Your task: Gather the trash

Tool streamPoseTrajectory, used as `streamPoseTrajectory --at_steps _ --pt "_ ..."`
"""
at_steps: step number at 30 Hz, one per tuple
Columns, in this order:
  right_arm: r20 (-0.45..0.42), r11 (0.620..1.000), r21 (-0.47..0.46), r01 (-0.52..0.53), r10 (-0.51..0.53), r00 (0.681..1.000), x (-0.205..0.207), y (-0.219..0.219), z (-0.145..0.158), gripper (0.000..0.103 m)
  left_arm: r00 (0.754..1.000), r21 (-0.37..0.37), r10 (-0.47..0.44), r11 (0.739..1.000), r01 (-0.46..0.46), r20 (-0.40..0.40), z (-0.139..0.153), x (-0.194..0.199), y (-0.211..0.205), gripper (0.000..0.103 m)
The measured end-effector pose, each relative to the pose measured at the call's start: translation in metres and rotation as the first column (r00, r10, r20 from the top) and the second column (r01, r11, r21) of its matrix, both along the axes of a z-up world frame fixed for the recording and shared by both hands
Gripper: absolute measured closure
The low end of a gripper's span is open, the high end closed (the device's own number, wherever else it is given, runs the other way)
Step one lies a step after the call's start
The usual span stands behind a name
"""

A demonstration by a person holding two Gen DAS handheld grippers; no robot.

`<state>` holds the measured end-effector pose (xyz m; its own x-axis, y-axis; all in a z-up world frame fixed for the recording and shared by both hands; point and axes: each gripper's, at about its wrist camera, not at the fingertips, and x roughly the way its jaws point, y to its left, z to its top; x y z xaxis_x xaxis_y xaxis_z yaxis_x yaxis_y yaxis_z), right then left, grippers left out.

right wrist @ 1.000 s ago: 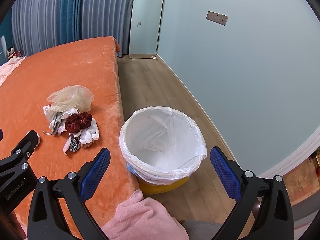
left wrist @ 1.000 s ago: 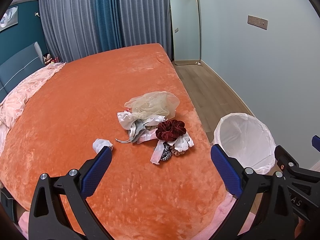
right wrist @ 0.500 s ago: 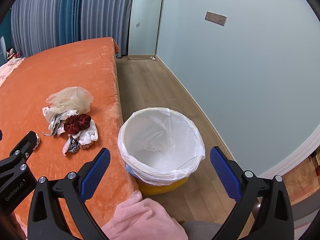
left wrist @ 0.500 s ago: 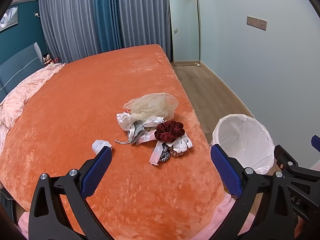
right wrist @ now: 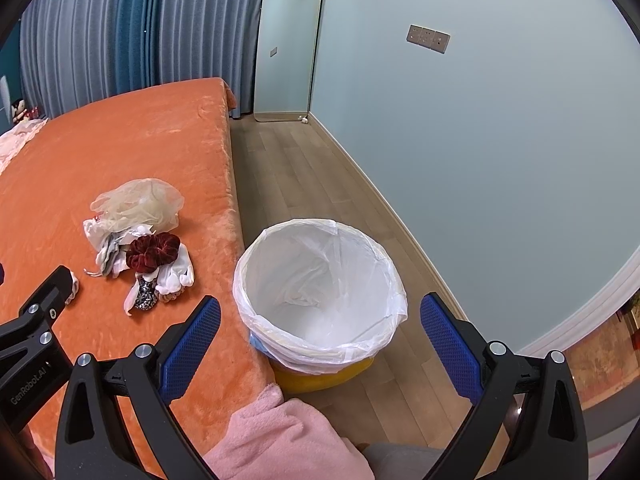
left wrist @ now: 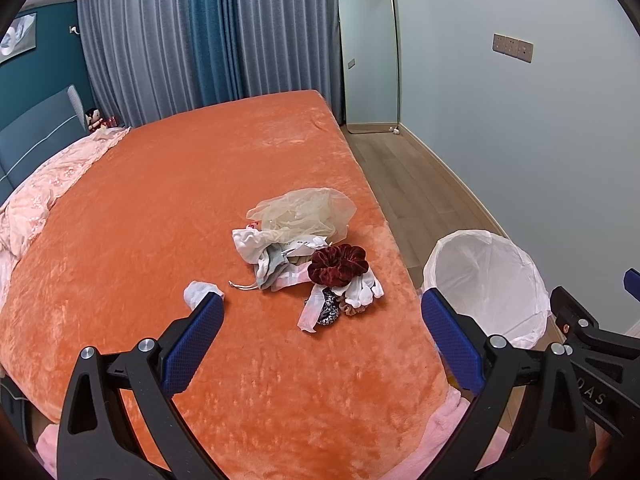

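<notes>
The left gripper [left wrist: 320, 336] sits at the bottom of its view with its 2 blue-padded fingers [left wrist: 192, 344] spread wide and nothing between them, above the orange bedspread [left wrist: 160, 208]. The right gripper [right wrist: 320, 340] is likewise wide and empty, low in its own view, framing the trash bin [right wrist: 320, 292].

The trash lies in a loose pile at the centre of the left view, near the bed's right edge. At the top of the pile is a crumpled translucent plastic bag [left wrist: 304, 212]. Below it, touching, are white and grey wrappers [left wrist: 272, 256]. A dark red scrunchie [left wrist: 338, 264] rests on the pile's lower right, with a white crumpled piece [left wrist: 362, 290] just beneath it and a black-and-white patterned scrap [left wrist: 328, 312] at the bottom. A separate white wad [left wrist: 198, 292] lies apart to the left of the pile, just above the tip of the left gripper's left finger.

The bin, lined with a white bag over a yellow body, stands on the wooden floor [right wrist: 304, 184] right beside the bed edge, at the centre bottom of the right view and the right of the left view. Only the liner shows inside it.

Grey and teal curtains [left wrist: 208, 40] fill the upper left, and a tall mirror [left wrist: 368, 56] leans on the wall at top centre. A pink cloth [right wrist: 280, 440] lies at the bottom of the right view.
</notes>
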<state>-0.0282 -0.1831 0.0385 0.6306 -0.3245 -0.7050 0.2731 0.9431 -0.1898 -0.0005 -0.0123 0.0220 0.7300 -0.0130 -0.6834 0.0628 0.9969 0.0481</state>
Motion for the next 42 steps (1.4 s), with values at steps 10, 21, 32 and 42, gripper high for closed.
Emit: streamPoseTrajectory --at_steps 10,21,32,42 --pt "0.004 1.000 -0.003 0.001 -0.001 1.000 -0.001 0.001 0.001 0.007 1.000 -0.002 -0.002 1.000 0.002 0.004 0.010 0.010 -0.008 0.009" --pt "0.014 1.000 -0.007 0.002 -0.001 1.000 -0.001 0.002 0.007 0.007 1.000 -0.008 -0.005 1.000 0.005 0.014 0.013 0.008 -0.007 0.009" --pt "0.025 1.000 -0.020 -0.004 0.004 1.000 0.000 0.010 0.012 0.007 1.000 -0.023 0.000 1.000 0.000 0.022 0.012 0.007 0.001 0.009" --pt "0.030 0.999 -0.031 -0.016 0.016 0.999 0.003 0.022 0.014 0.007 1.000 -0.041 0.013 0.999 -0.012 0.023 0.009 0.011 0.019 0.009"
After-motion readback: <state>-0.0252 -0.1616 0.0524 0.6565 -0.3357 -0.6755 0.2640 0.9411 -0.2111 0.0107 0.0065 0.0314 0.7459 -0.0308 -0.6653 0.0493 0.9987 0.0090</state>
